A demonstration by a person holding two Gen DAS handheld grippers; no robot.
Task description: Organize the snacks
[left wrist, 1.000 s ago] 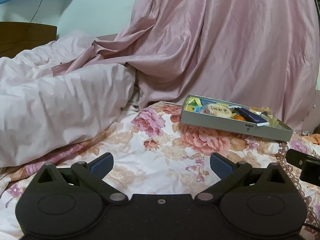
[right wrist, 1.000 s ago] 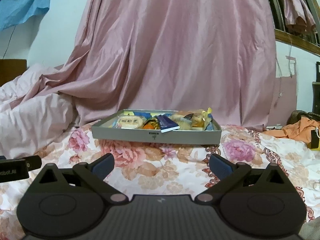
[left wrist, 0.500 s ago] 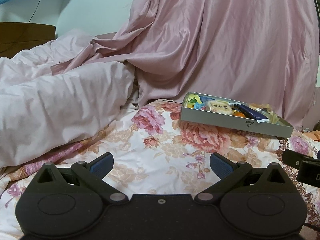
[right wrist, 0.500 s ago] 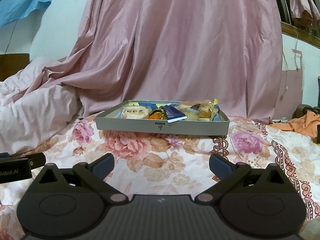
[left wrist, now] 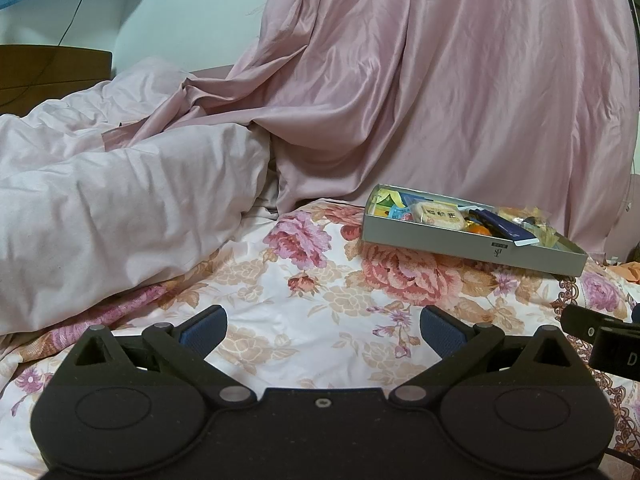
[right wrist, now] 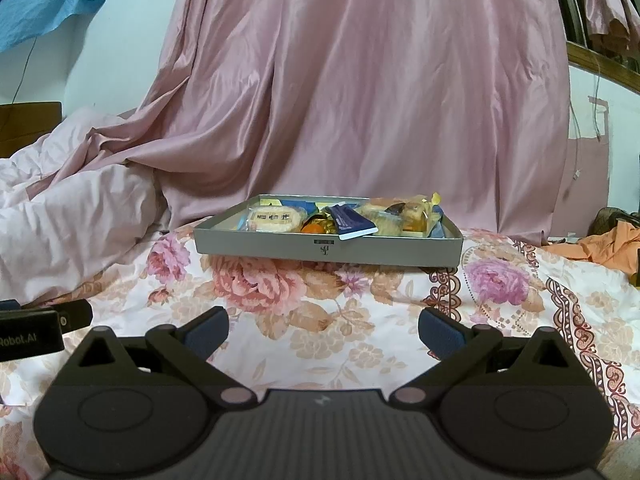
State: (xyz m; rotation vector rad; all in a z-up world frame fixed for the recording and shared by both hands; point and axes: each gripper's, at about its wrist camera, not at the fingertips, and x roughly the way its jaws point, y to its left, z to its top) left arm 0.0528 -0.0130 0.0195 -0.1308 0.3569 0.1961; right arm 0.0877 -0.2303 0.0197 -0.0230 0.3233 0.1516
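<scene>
A shallow grey box [right wrist: 280, 245] sits on the floral bedsheet, straight ahead of my right gripper [right wrist: 323, 330] and a good way beyond it. It holds several wrapped snacks: a pale pastry pack [right wrist: 274, 219], a dark blue packet [right wrist: 352, 221] leaning over the front wall, an orange piece [right wrist: 313, 228] and clear-wrapped cakes [right wrist: 400, 214]. In the left wrist view the box [left wrist: 440, 240] lies ahead to the right of my left gripper [left wrist: 323, 330]. Both grippers are open and empty, low over the sheet.
A rumpled pale pink duvet [left wrist: 100, 208] is piled at the left. A pink curtain [right wrist: 360, 100] hangs behind the box. Orange cloth [right wrist: 608, 246] lies at the far right. Floral sheet [right wrist: 320, 320] lies between the grippers and the box.
Both grippers have drawn back from the box and dropped lower over the sheet; the box sits a little farther off. Jaws stayed open.
</scene>
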